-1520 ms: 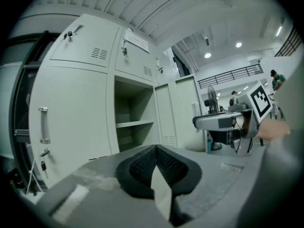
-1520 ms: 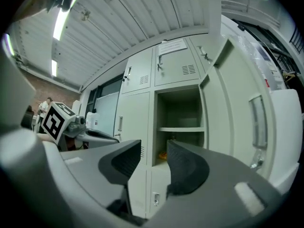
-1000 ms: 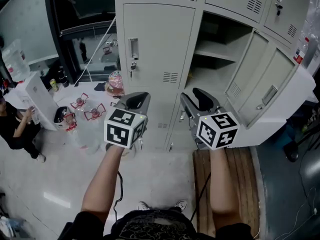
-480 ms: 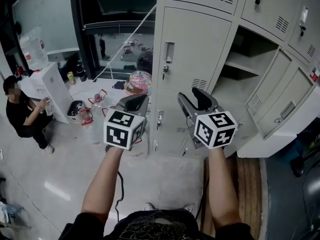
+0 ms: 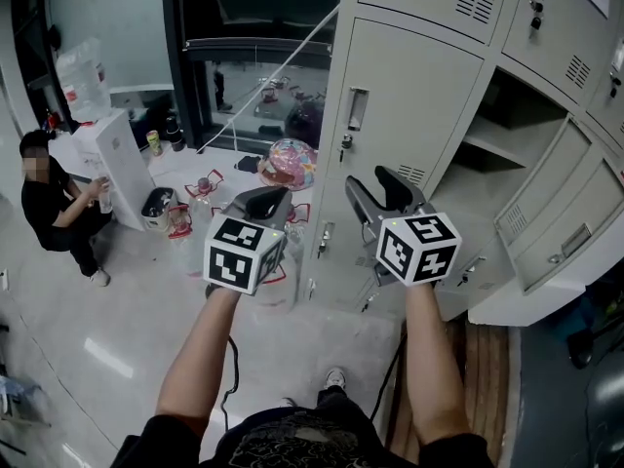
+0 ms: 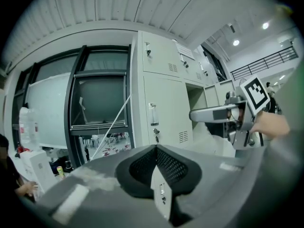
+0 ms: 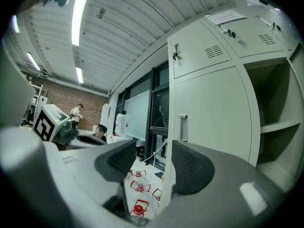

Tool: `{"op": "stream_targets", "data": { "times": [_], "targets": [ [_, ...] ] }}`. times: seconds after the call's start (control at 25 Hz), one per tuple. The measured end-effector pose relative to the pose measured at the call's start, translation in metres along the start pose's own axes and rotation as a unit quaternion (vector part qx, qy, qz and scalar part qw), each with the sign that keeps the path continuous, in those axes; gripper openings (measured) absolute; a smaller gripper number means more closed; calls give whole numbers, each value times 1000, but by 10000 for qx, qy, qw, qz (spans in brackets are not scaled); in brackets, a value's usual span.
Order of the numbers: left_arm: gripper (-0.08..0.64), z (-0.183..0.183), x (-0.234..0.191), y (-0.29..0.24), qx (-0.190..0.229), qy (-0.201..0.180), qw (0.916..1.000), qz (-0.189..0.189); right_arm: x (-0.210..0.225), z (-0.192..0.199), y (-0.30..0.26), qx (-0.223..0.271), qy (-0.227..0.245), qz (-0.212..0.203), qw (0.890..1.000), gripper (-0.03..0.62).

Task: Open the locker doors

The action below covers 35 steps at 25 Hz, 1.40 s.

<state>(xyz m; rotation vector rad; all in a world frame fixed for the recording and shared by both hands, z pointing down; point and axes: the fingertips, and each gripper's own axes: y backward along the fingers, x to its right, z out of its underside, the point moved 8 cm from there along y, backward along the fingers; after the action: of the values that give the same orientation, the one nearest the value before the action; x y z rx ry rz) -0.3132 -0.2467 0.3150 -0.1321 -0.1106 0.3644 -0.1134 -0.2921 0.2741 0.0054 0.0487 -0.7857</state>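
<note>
The grey lockers fill the right of the head view. One tall door is closed, with a vertical handle and a keyed lock below it. To its right a compartment stands open, its doors swung outward. My left gripper is shut with nothing in it; its pads meet in the left gripper view. My right gripper is open and its jaws have just been opening, with nothing between them. In the right gripper view the closed door's handle lies ahead, some way off.
A person crouches at the left by a white box. Water bottles with red handles and a colourful bag sit on the floor before the glass wall. A wooden pallet lies at the lower right.
Both grippers and my view have swung left along the lockers. The closed door now faces the grippers, the open compartment has slid to the right, and the right jaws stand wider.
</note>
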Motion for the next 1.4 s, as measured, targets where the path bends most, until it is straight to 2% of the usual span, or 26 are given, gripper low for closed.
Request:
{"op": "stream_targets", "data": {
  "times": [0.4,0.8,1.4],
  "targets": [
    [0,-1,-15,-37,-33,16,9992,-410,32,1,-53,41,-44,-382,9993,224],
    [0,-15,-26,-74,83,37,9981,-613,60,-1,-112,19,-77,-702,9975,232],
    [0,-21,-48,-102,74,-30,9965,-831,75,0,-151,19,-214,-716,9972,253]
  ]
}}
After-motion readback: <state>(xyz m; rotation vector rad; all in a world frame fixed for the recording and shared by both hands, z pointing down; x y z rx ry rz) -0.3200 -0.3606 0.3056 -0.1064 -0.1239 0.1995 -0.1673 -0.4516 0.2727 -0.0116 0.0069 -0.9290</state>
